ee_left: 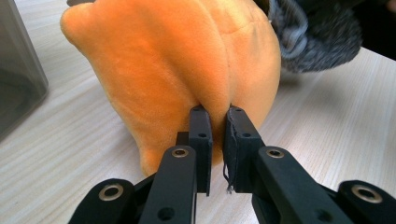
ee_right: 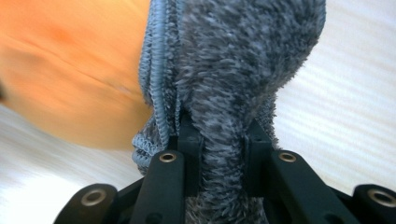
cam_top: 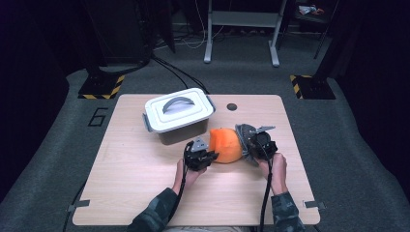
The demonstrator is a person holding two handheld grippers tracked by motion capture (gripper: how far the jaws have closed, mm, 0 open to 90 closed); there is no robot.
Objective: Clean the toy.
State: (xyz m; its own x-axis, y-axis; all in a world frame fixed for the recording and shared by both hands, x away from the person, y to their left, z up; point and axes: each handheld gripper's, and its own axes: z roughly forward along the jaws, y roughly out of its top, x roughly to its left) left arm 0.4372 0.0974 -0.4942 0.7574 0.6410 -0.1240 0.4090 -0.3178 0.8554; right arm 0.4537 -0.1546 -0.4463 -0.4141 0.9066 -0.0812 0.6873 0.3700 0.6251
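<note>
On the left of the wooden table (cam_top: 145,183) stands a white-lidded box (cam_top: 178,115), shut and untouched. Just right of it, the left gripper (ee_left: 217,114) has its jaws pinched together on a fold of the orange plush toy (ee_left: 187,65), which rests on the tabletop between the two hands. Further right, the right gripper (ee_right: 219,130) is clamped on a grey fuzzy cloth (ee_right: 233,60) lying against the toy's far side. The step in hand looks like wiping or wrapping the toy; next, the cloth probably needs drawing across the plush while the left grip steadies it.
</note>
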